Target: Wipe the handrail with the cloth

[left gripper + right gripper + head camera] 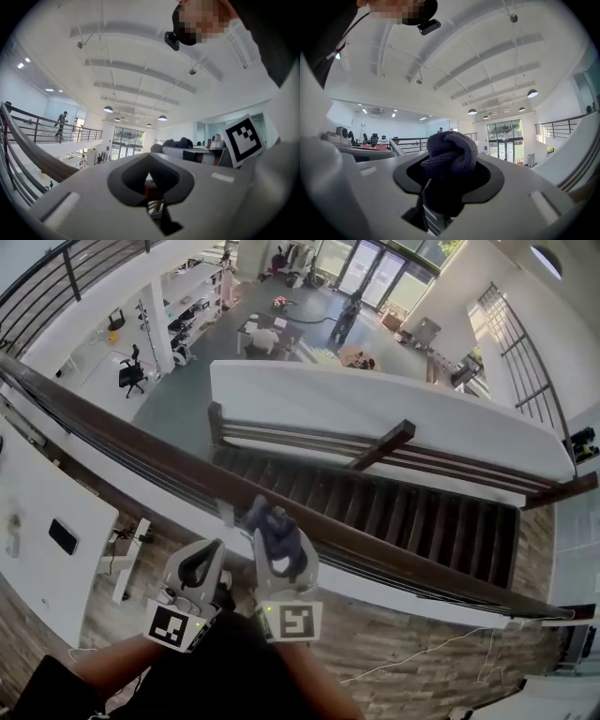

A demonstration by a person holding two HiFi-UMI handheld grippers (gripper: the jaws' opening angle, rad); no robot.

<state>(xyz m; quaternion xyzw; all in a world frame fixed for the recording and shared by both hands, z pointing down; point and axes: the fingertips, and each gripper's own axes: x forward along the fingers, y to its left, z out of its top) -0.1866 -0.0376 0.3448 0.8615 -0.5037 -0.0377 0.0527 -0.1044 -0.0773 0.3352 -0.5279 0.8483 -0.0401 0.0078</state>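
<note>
A dark brown handrail (141, 442) runs diagonally from upper left to lower right in the head view, over an open drop. My right gripper (279, 545) is shut on a bunched dark blue cloth (267, 521), which sits right at the near edge of the rail. In the right gripper view the cloth (450, 152) bulges out between the jaws of the right gripper (449, 168). My left gripper (204, 557) hangs just left of it, below the rail, with its jaws together and nothing in them. The left gripper (151, 159) has the rail (37, 157) to its left.
Beyond the rail lie a dark staircase (403, 512) and a lower floor with desks and people (272, 329). A second dark rail (380, 446) tops a white wall. A white panel (47, 521) stands at the left. Wood-look flooring (394, 643) is underfoot.
</note>
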